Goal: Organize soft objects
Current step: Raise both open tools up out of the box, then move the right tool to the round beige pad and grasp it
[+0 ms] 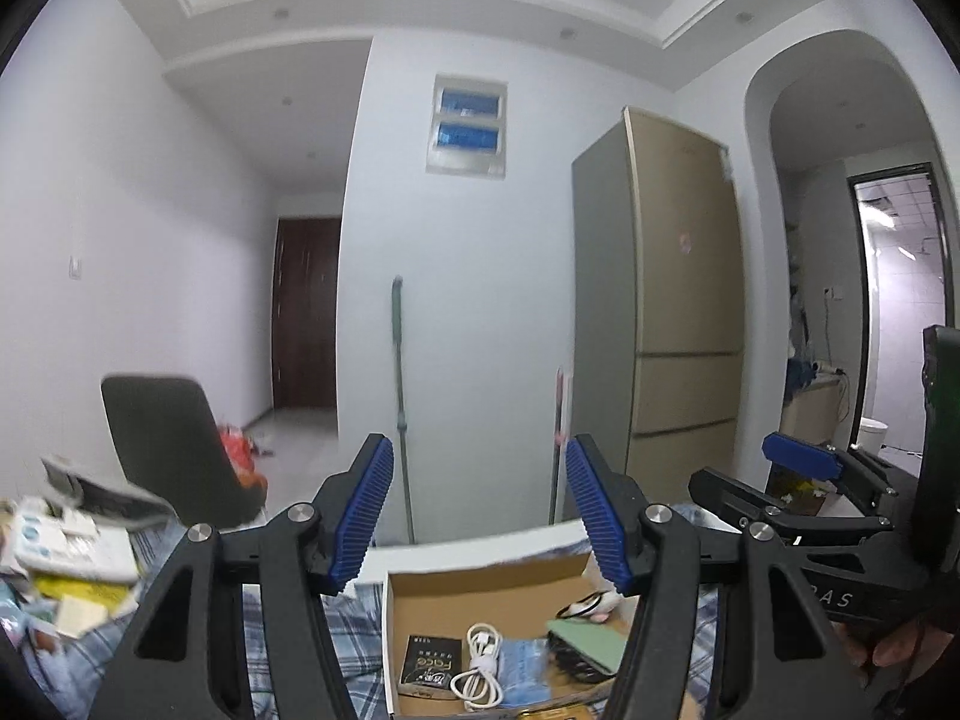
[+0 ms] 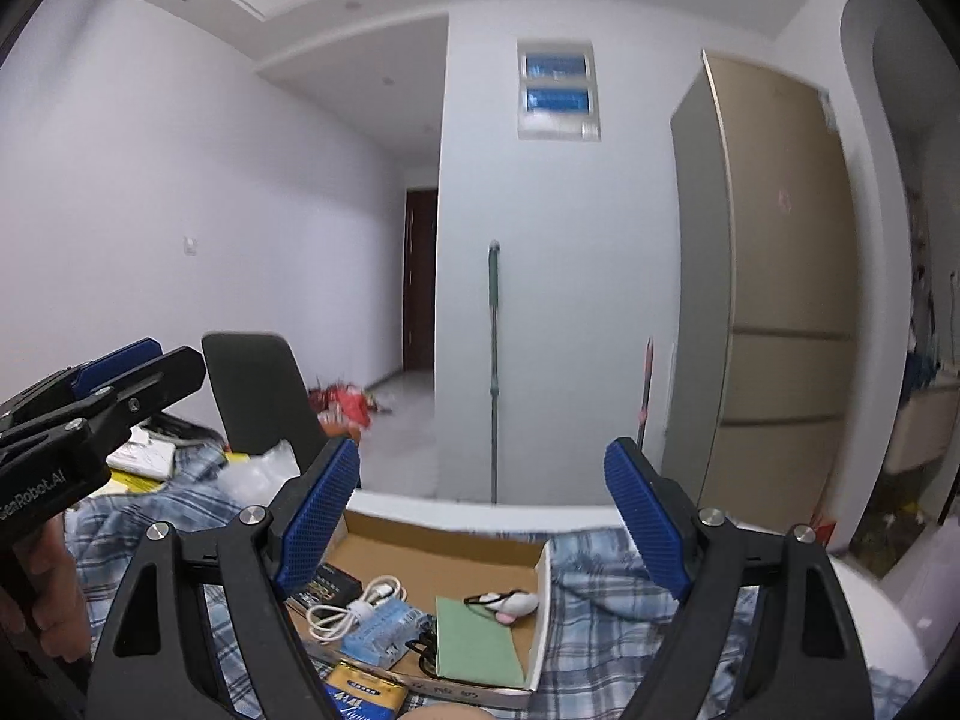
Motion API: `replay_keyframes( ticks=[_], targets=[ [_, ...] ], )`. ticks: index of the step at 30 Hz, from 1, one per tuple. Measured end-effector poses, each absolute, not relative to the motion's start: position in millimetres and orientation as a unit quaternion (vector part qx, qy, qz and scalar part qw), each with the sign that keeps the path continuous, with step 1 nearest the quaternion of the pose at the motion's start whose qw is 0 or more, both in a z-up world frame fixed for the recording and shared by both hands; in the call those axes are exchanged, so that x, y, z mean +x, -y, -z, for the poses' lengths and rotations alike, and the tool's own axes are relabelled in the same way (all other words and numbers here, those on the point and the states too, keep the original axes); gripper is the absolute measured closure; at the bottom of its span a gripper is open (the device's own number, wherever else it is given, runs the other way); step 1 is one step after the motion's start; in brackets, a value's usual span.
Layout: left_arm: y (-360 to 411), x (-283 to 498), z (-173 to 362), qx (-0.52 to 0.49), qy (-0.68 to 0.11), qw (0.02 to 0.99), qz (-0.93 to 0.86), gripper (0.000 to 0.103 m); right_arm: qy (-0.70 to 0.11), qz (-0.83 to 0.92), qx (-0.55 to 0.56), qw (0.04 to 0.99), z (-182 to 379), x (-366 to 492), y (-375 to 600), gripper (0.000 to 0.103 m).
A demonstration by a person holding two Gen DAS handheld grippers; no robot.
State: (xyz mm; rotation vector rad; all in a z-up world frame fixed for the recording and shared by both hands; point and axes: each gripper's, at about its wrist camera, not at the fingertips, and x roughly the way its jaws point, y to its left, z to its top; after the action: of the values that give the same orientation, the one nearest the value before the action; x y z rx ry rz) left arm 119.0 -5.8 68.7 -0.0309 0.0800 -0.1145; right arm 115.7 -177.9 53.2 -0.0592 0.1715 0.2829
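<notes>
An open cardboard box (image 1: 420,591) (image 2: 543,564) sits on a blue plaid cloth (image 2: 600,588). It holds a white cable (image 1: 480,669) (image 2: 354,606), a black packet (image 1: 427,667), a blue mask pack (image 2: 390,630), a green flat pad (image 2: 474,639) (image 1: 591,642) and a small white-and-pink plush (image 2: 510,603) (image 1: 591,603). My left gripper (image 1: 480,510) is open and empty above the box. My right gripper (image 2: 480,516) is open and empty above the box; it also shows in the left wrist view (image 1: 801,459).
Papers and packets (image 1: 72,552) are piled on the cloth at the left. A dark chair (image 1: 174,450) (image 2: 264,396) stands behind. A mop (image 2: 494,360), a tall fridge (image 2: 774,300) and a doorway (image 1: 306,312) lie beyond. A yellow-blue packet (image 2: 360,690) lies by the box front.
</notes>
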Motion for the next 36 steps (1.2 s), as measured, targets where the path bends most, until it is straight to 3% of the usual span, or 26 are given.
replay_keyframes(
  ticks=[7, 16, 36],
  targets=[
    [16, 56, -90, -0.011, -0.009, 0.997, 0.072, 0.04, -0.075, -0.158, 0.019, 0.984, -68, 64, 198, 0.02],
    [26, -1, -71, -0.005, -0.02, 0.998, 0.066, 0.04, -0.067, -0.15, -0.005, 0.986, -42, 35, 204, 0.02],
    [24, 44, -2, -0.021, -0.083, 0.994, 0.061, 0.04, -0.128, -0.14, -0.008, 0.982, 26, 68, 204, 0.02]
  ],
)
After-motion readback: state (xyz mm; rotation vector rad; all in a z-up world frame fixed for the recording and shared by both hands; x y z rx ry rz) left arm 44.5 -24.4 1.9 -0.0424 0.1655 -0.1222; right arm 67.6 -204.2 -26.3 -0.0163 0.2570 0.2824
